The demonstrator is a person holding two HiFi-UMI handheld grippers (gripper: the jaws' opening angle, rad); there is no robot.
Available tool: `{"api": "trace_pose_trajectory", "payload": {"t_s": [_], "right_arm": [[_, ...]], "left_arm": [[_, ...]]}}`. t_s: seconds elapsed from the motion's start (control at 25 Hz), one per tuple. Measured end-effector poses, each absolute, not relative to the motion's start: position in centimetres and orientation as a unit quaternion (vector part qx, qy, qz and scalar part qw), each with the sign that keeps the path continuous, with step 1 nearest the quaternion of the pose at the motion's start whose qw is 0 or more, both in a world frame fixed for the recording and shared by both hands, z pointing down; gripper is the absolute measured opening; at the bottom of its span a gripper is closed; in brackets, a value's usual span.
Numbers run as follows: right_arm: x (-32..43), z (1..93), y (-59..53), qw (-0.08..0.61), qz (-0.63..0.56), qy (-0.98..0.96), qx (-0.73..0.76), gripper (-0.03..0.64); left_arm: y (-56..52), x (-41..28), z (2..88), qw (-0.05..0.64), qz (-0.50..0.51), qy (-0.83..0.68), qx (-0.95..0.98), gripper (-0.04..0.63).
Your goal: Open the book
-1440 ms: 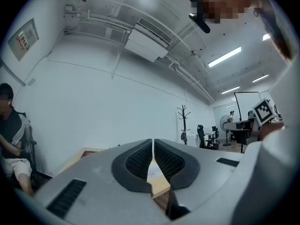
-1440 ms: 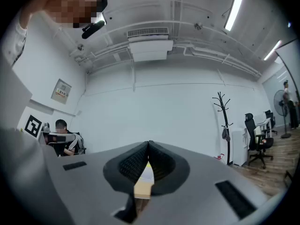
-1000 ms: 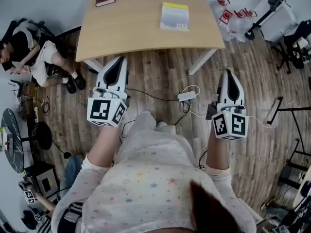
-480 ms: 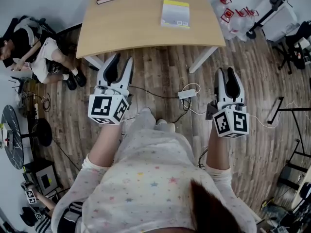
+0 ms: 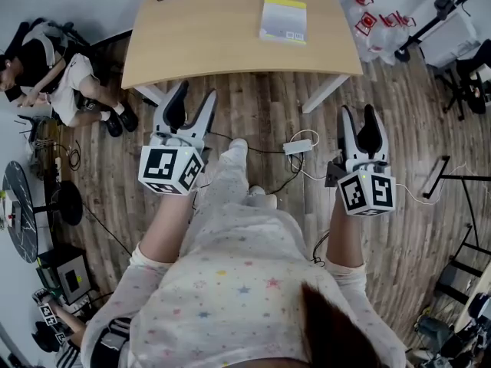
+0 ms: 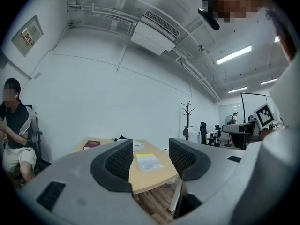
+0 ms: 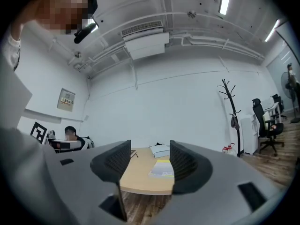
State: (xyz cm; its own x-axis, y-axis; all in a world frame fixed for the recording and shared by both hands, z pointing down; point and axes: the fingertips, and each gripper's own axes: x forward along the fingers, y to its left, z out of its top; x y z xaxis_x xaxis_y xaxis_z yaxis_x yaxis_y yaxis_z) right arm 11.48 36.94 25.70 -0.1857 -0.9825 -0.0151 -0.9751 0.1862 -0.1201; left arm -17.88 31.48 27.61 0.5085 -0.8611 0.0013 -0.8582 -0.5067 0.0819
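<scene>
Closed yellow-edged book (image 5: 283,19) lying flat on the wooden worktop (image 5: 222,44), well ahead of the left gripper (image 5: 196,93), its empty jaws just been opening, right gripper (image 5: 357,112) alongside over the plank floor (image 5: 261,117), jaws apart, empty

Wooden table (image 5: 215,41) on plank floor (image 5: 261,117) — white walls (image 6: 93,102).

My left gripper (image 5: 196,92) has gone from jaws pressed together to jaws spread wide. They have just been opening, with nothing between them. My right gripper (image 5: 358,112) has parted its jaws as well, also around nothing. The person's leg (image 5: 230,163) has stepped forward into the gap between the two grippers, nearer the left one.
</scene>
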Motion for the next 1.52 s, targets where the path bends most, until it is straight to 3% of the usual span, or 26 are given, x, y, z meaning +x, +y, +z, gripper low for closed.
{"api": "trace_pose_trajectory", "payload": {"t_s": [0.6, 1.52], "right_arm": [[9.7, 24.4, 25.2, 0.066, -0.041, 0.768, -0.636, 0.247], [9.0, 26.3, 10.7, 0.036, -0.067, 0.772, -0.631, 0.25]], "left_arm": [[18.1, -18.5, 26.1, 0.024, -0.07, -0.469, 0.88, 0.218], [4.2, -18.5, 26.7, 0.031, -0.05, -0.468, 0.882, 0.219]]}}
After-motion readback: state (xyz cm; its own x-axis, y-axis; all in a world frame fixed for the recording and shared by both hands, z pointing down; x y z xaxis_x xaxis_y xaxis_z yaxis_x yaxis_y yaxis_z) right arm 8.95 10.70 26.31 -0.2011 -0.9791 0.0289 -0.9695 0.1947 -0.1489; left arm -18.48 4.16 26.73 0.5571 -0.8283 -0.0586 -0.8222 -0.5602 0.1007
